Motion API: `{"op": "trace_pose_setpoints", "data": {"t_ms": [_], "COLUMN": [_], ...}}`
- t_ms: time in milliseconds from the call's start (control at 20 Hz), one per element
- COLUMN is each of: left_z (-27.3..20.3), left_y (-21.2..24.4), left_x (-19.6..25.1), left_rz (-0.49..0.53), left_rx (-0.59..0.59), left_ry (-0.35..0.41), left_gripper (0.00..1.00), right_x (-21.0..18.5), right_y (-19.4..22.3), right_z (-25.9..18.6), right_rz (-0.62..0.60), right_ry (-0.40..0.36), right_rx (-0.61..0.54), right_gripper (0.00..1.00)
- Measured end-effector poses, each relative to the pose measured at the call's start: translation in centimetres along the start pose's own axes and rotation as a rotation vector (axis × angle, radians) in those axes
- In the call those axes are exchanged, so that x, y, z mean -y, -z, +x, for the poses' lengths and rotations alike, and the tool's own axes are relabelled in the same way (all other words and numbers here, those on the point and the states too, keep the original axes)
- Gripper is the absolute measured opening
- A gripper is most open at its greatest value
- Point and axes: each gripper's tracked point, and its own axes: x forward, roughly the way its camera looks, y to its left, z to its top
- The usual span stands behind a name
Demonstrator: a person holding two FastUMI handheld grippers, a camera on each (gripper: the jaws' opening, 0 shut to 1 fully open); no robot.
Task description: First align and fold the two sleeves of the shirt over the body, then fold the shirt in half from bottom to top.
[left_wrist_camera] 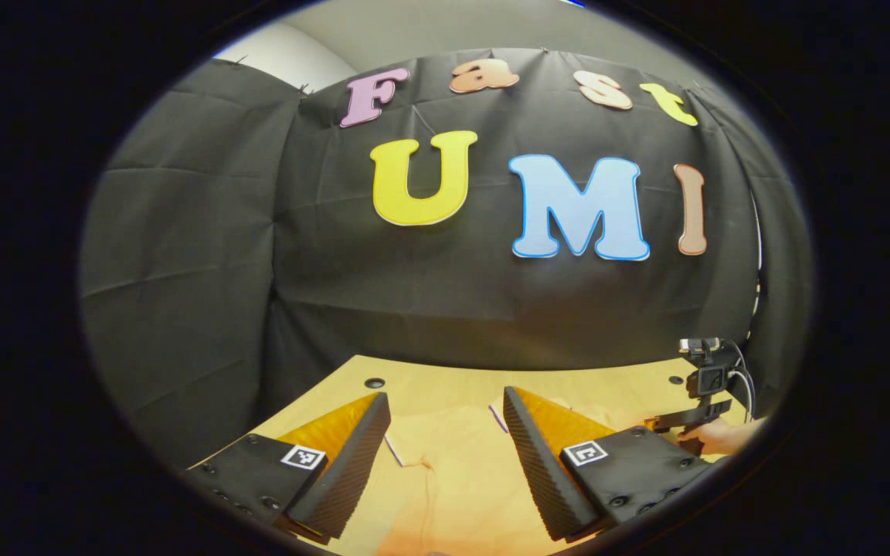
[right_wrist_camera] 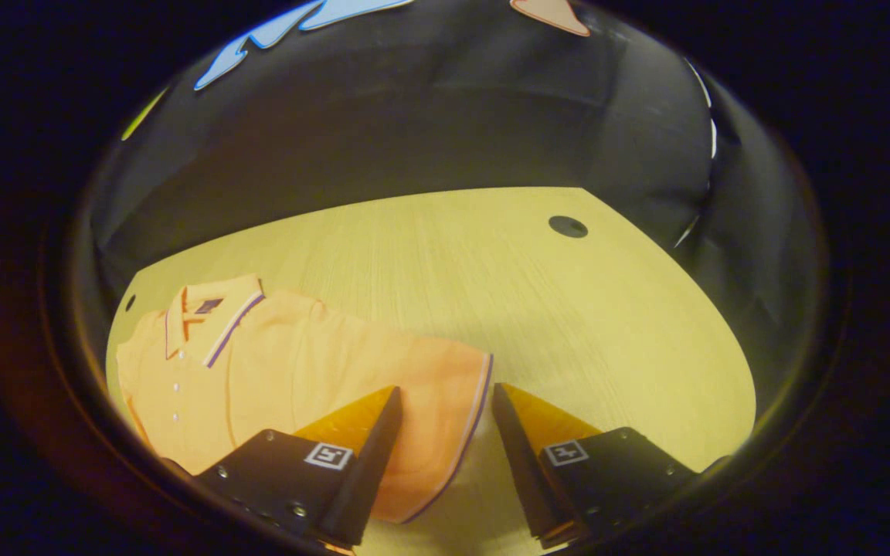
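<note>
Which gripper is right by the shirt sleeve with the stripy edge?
The right gripper. Its open fingers sit on either side of the striped cuff of the orange shirt, while the left gripper hangs over the collar end.

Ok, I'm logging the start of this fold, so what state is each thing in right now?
shirt: flat on the table, collar up, unfolded
sleeve: spread out sideways, not folded over the body
left gripper: open, above the shirt
right gripper: open, fingers either side of the sleeve's hem
table: bare wood beside the shirt
</note>
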Motion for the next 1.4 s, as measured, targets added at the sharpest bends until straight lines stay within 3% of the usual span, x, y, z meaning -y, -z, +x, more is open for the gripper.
{"op": "trace_pose_setpoints", "data": {"t_ms": [50,100,150,250,300,350,600,950,1400], "left_z": [0.0,-0.2,-0.6,-1.3,-1.6,-1.7,-2.3,-1.7,-2.3], "left_y": [-0.1,-0.2,-0.2,-0.1,-0.1,0.0,0.0,0.3,1.3], "left_x": [0.1,0.1,-0.1,-0.4,-0.6,-0.8,-1.6,-2.7,-8.1], "left_rz": [0.000,-0.001,-0.001,-0.004,-0.007,-0.012,-0.024,-0.049,-0.065], "left_rx": [0.001,0.004,0.009,0.015,0.017,0.018,0.026,0.030,0.023], "left_ry": [-0.003,-0.005,-0.009,-0.025,-0.030,-0.032,-0.034,-0.009,-0.064], "left_gripper": [0.96,0.95,0.95,0.96,0.96,0.96,0.96,0.96,0.95], "right_x": [0.0,0.2,0.4,0.8,0.2,-0.2,-1.0,-5.8,-12.4], "right_y": [-0.3,-0.4,-0.6,-0.7,-0.6,-0.7,-3.0,-7.3,-5.2], "right_z": [0.0,-0.3,-0.3,-0.3,-0.1,0.2,-2.1,-7.1,-7.0], "right_rz": [-0.001,-0.003,0.002,0.011,0.023,0.028,-0.034,-0.185,-0.354], "right_ry": [-0.011,-0.022,-0.027,-0.022,-0.023,-0.025,-0.022,-0.062,-0.099], "right_rx": [0.002,0.005,0.007,0.007,0.003,0.007,0.091,0.241,0.219], "right_gripper": [0.55,0.53,0.32,0.28,0.02,0.06,0.06,0.06,0.08]}}
